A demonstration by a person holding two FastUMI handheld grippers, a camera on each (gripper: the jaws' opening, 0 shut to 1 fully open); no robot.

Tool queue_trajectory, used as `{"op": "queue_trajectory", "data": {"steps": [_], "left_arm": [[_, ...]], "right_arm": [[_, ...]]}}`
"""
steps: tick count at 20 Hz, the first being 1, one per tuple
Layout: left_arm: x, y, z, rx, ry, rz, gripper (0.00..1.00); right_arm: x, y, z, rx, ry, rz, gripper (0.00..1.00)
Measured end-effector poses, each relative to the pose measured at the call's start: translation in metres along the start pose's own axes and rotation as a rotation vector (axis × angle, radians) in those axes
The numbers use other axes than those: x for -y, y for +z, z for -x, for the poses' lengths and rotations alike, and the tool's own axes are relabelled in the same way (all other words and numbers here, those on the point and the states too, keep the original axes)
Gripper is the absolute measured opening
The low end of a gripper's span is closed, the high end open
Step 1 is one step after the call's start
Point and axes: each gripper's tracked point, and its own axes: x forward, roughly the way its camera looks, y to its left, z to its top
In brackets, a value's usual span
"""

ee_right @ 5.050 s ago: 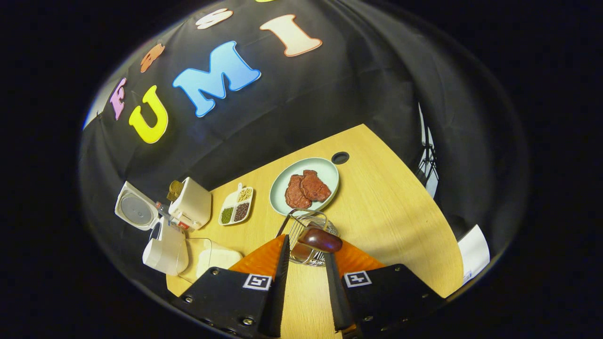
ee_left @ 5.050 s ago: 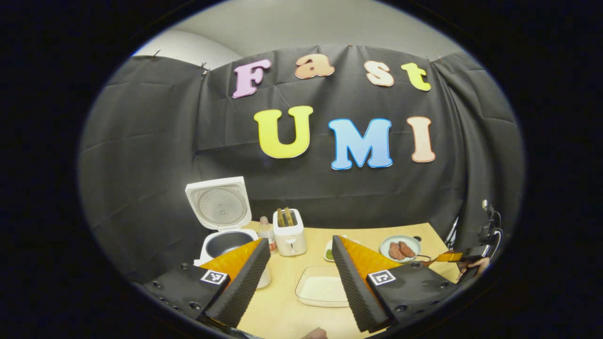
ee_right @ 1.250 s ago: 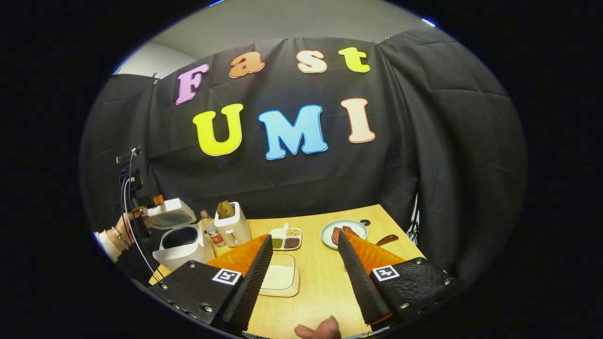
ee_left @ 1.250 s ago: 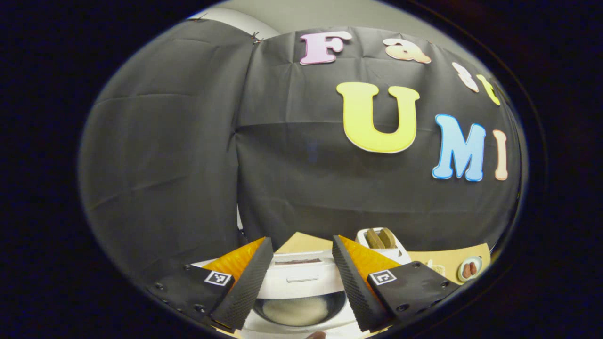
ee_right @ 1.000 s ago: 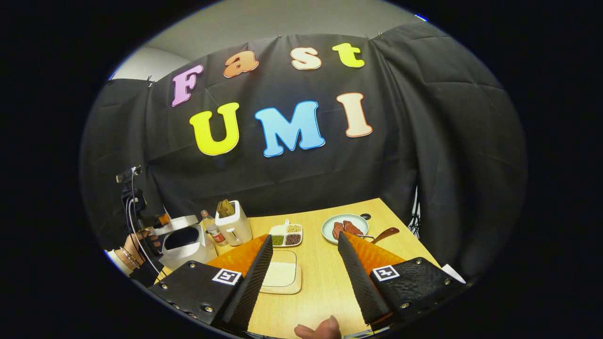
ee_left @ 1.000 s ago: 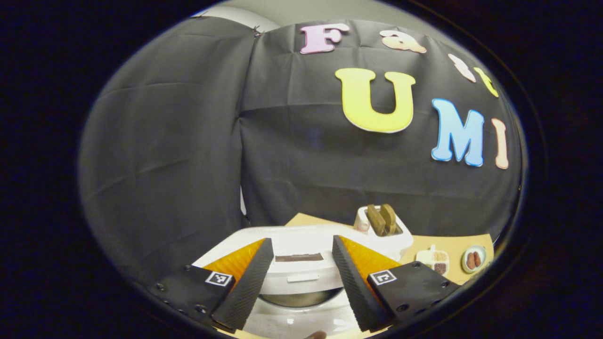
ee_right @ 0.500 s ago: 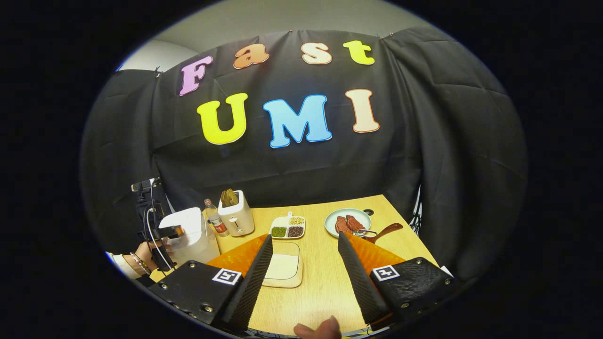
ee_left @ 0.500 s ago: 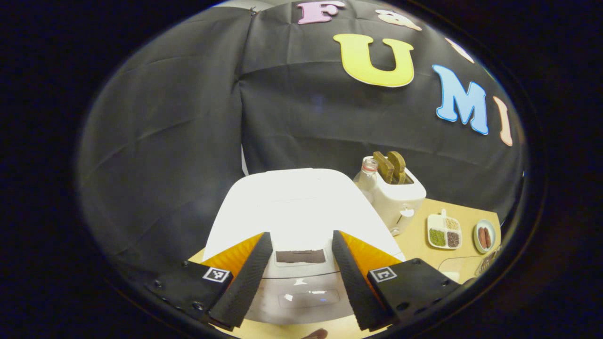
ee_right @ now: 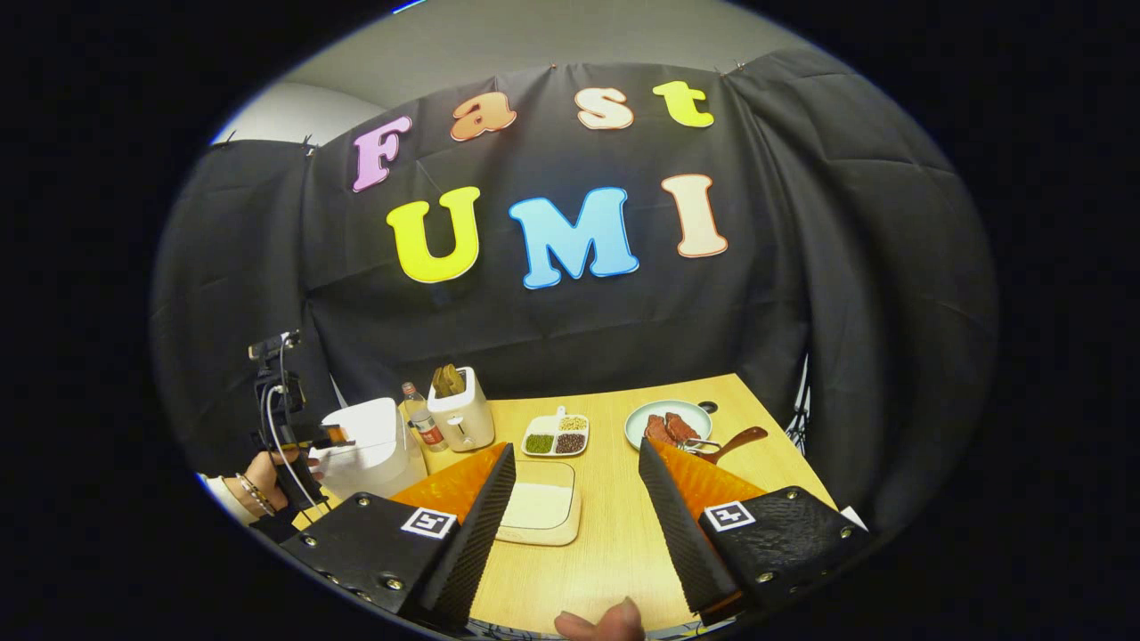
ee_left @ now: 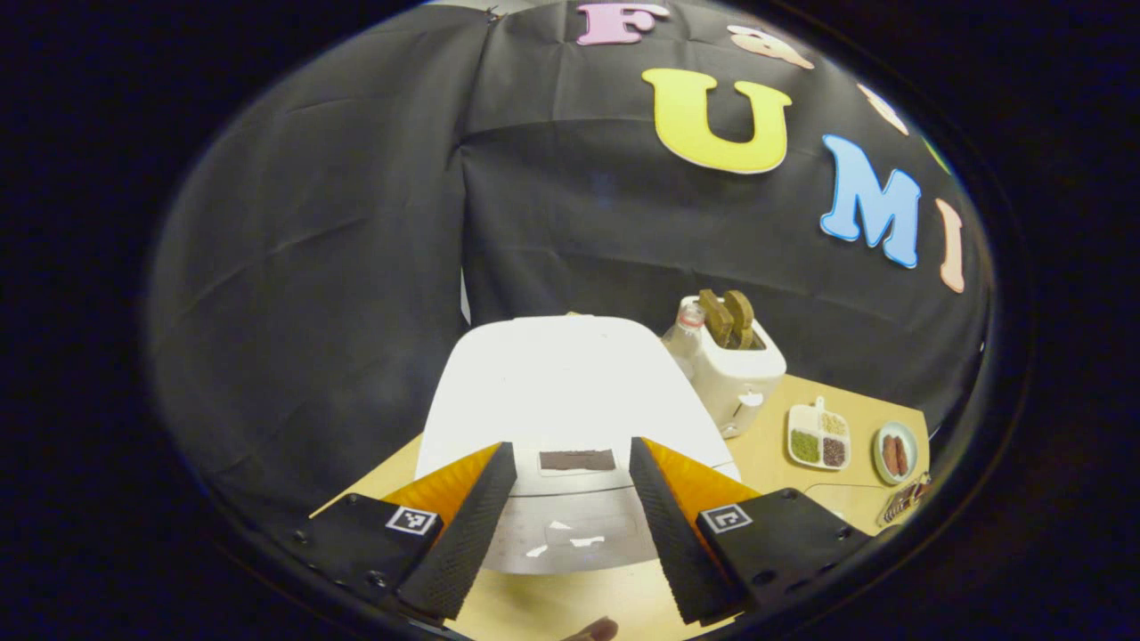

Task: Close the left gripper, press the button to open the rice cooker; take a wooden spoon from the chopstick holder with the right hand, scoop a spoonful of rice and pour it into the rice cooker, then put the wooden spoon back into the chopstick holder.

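The desk (ee_right: pixel 623 543) is the biggest thing here, a pale wood top with the black wall close behind its far edge. In the right gripper view you can see the whole top. The white rice cooker (ee_right: pixel 370 445) sits at the far left corner with its lid down. Next to it along the far edge stand a small bottle (ee_right: pixel 424 427) and a white toaster (ee_right: pixel 463 414). A little tray of beans (ee_right: pixel 557 441) sits in the middle, and a plate of meat (ee_right: pixel 668 423) is near the far right corner. The wooden spoon (ee_right: pixel 735 441) lies by that plate in a wire holder (ee_right: pixel 704 445), though the holder is small and hard to make out. A clear box of rice (ee_right: pixel 539 507) sits near the front, and the wood around it is bare.

The left gripper view shows the rice cooker (ee_left: pixel 570 401) up close, with a dark strip on the lid front.

The left gripper (ee_left: pixel 570 525) hovers over the cooker's front edge with its jaws wide apart and nothing in them. In the right gripper view a hand (ee_right: pixel 267 476) holds it beside the cooker.

The right gripper (ee_right: pixel 574 534) is above the desk's near edge, jaws wide apart and holding nothing.
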Motion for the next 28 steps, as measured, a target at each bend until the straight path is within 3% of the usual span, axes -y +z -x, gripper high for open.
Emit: {"op": "queue_trajectory", "data": {"steps": [6, 10, 12, 15, 17, 20, 21, 24, 28], "left_arm": [[0.083, 0.066, 0.185, 0.246, -0.186, -0.015, 0.91], [0.157, 0.090, 0.311, 0.353, -0.366, 0.044, 0.92], [0.171, 0.095, 0.371, 0.417, -0.403, 0.054, 0.89], [0.177, 0.109, 0.439, 0.512, -0.423, -0.009, 0.89], [0.189, 0.117, 0.467, 0.555, -0.470, -0.036, 0.89], [0.199, 0.139, 0.496, 0.612, -0.548, 0.018, 0.88], [0.197, 0.136, 0.496, 0.587, -0.558, 0.036, 0.88], [0.180, 0.142, 0.492, 0.571, -0.552, 0.066, 0.89], [0.163, 0.148, 0.487, 0.618, -0.515, -0.017, 0.88]], "right_arm": [[0.046, 0.042, 0.031, 0.058, 0.024, 0.037, 0.86], [0.078, 0.085, 0.063, 0.153, 0.003, 0.075, 0.87], [0.086, 0.102, 0.074, 0.191, -0.007, 0.120, 0.88], [0.085, 0.135, 0.097, 0.264, -0.017, 0.152, 0.88], [0.077, 0.148, 0.116, 0.302, -0.008, 0.159, 0.91], [0.078, 0.169, 0.131, 0.359, -0.048, 0.182, 0.92], [0.072, 0.169, 0.135, 0.358, -0.040, 0.185, 0.87], [0.064, 0.178, 0.139, 0.370, -0.034, 0.154, 0.91], [0.051, 0.178, 0.143, 0.375, -0.031, 0.137, 0.91]]}}
